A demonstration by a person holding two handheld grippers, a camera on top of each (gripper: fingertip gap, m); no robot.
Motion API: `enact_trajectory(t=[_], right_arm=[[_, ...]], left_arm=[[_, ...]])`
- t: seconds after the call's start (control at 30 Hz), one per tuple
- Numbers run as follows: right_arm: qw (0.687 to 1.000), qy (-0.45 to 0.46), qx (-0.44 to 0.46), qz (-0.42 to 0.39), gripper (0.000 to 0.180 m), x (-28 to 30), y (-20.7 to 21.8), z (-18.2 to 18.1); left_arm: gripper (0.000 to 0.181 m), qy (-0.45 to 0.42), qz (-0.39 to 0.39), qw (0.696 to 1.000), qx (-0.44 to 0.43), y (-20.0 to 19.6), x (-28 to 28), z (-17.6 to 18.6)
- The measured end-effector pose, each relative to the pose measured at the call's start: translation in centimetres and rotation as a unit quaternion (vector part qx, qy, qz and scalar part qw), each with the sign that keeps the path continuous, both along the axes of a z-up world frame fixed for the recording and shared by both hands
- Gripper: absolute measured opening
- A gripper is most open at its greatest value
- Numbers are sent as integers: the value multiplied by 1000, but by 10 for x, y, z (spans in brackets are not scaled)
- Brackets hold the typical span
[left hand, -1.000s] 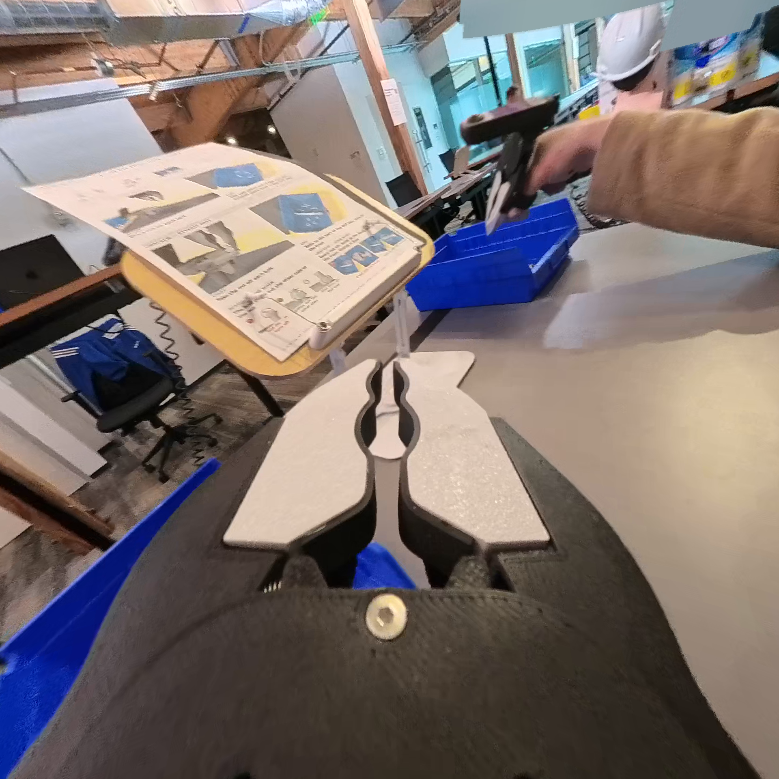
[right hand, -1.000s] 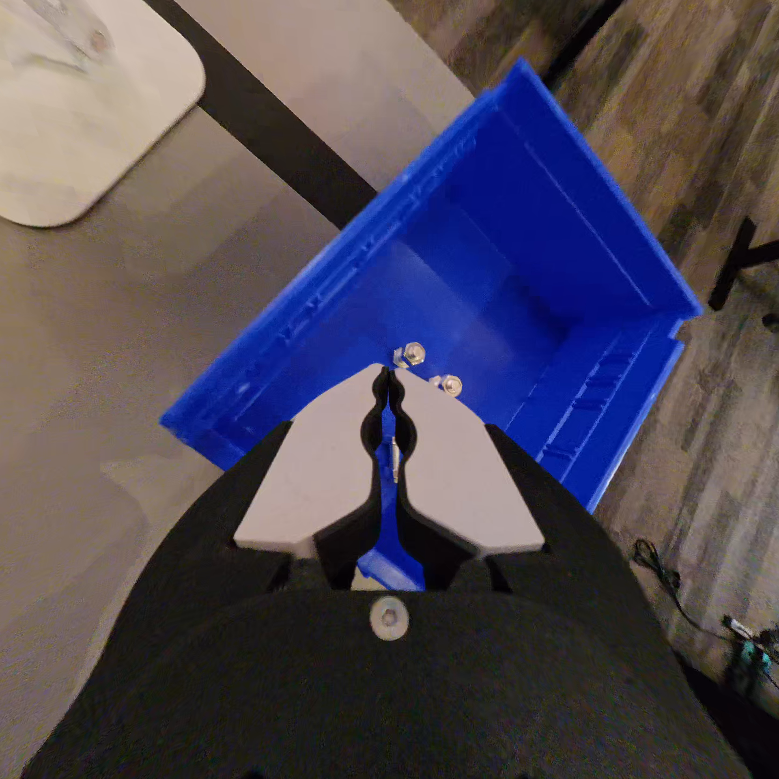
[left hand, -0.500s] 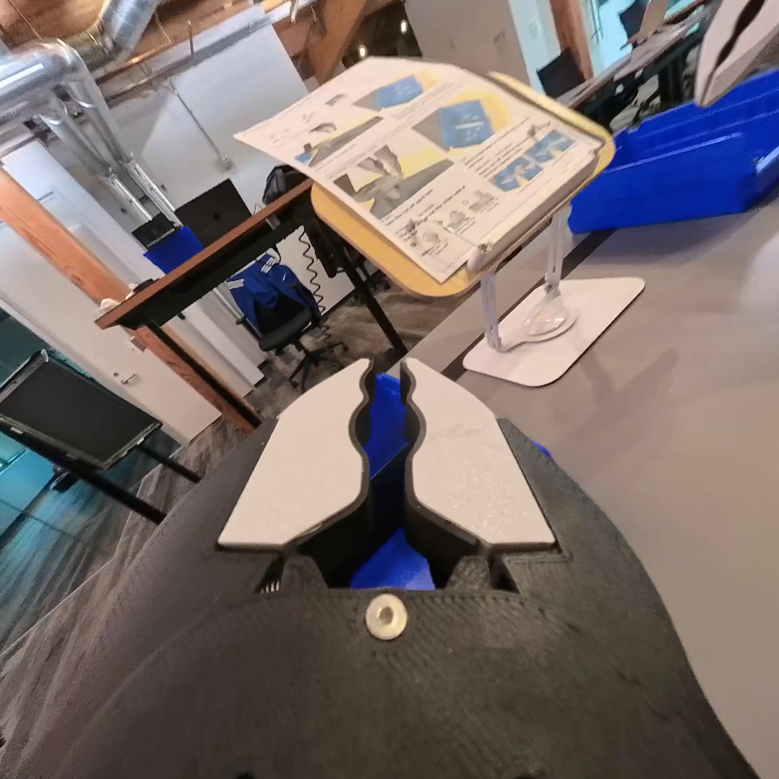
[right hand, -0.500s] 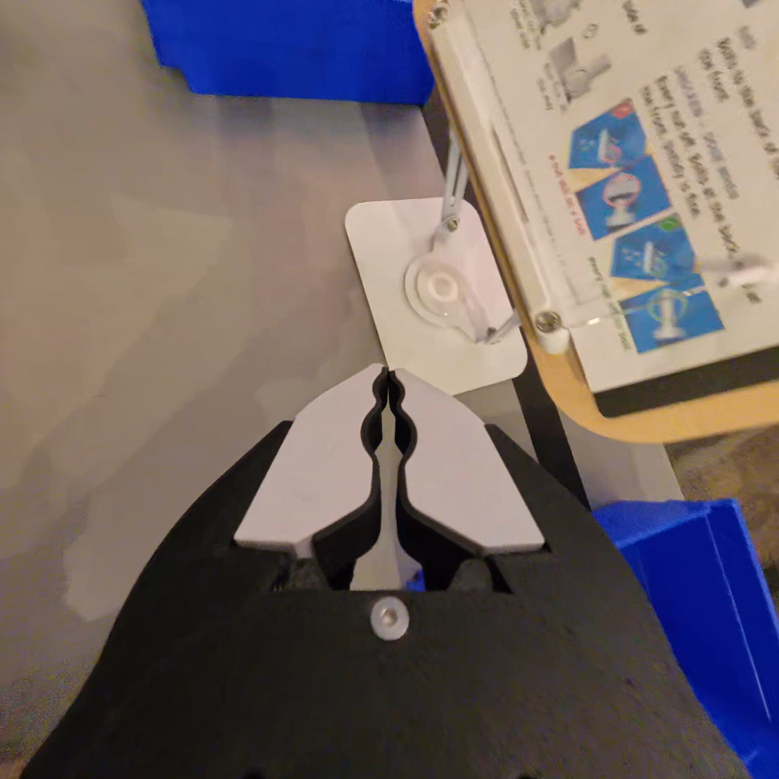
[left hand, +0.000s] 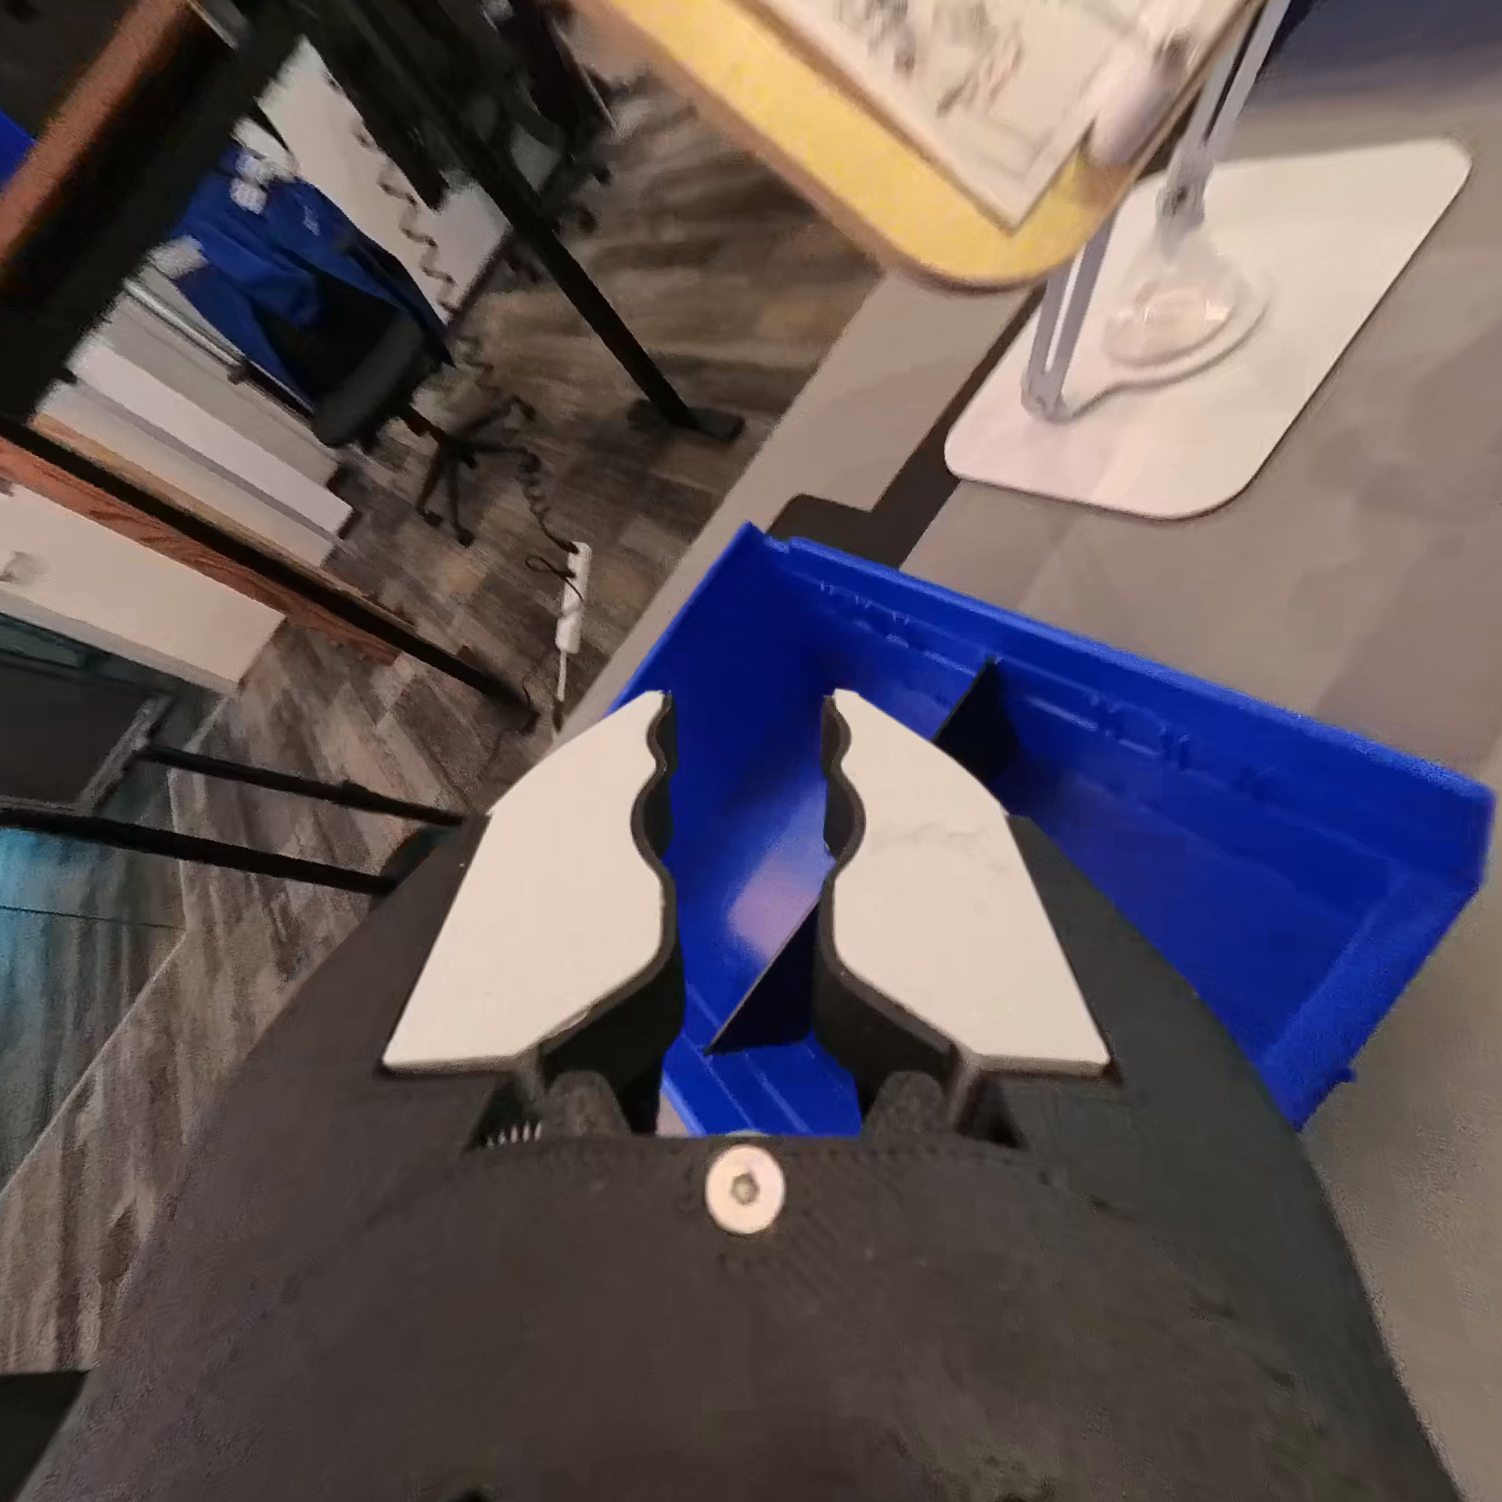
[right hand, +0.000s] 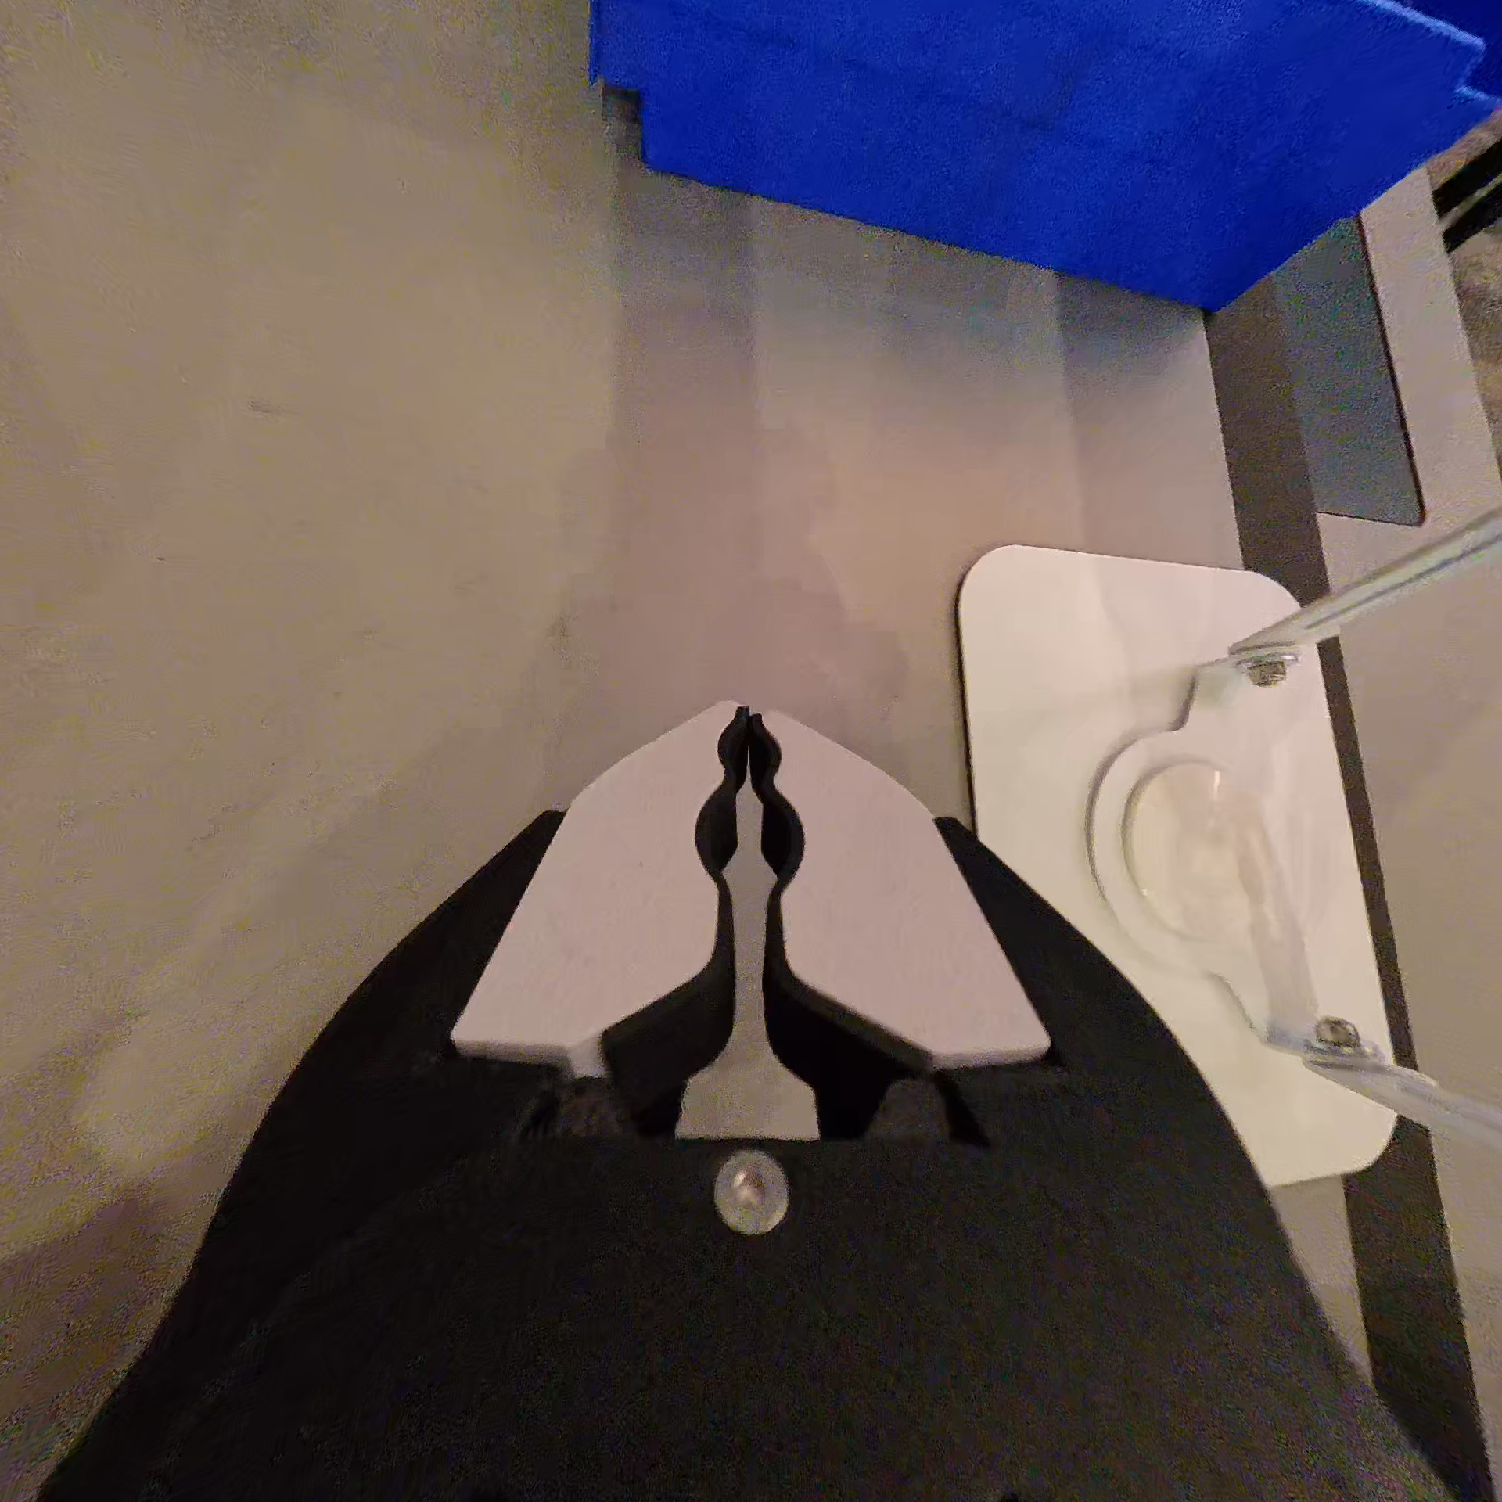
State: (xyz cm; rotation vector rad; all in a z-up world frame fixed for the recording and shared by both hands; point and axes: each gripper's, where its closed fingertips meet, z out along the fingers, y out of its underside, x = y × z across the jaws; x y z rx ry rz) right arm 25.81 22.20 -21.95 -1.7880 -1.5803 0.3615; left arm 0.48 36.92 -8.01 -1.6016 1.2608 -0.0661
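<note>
Having swung down from the stand (left hand: 1016,130), left gripper (left hand: 748,715) now gapes over divided bin (left hand: 1219,813) at tabletop edge; right gripper (right hand: 748,715) pinched together, empty, beside stand's base (right hand: 1057,650).

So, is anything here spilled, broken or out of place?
Nothing stands out. The blue bin with its dark divider sits flat on the grey table, and the white stand base lies flat. No spill or damage shows.

Left hand-held gripper (left hand: 746,719) gapes; right hand-held gripper (right hand: 749,715) pinched closed.
</note>
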Motion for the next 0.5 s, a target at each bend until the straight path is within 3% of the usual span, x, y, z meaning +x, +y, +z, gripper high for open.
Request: enact_trajectory(t=[0.03,0.23,0.5], right_arm=[[1000,7,0,7,0,-5,-2,-5],[999,33,3,2,0,-11,6,-24],[998,58,-5,-16,0,-2,13,-30]], left_arm=[[35,18,0,1000,-16,9,0,-7],[34,110,-46,988,-99,47,8,-51],[31,249,-91,944,-199,74,11,-115]])
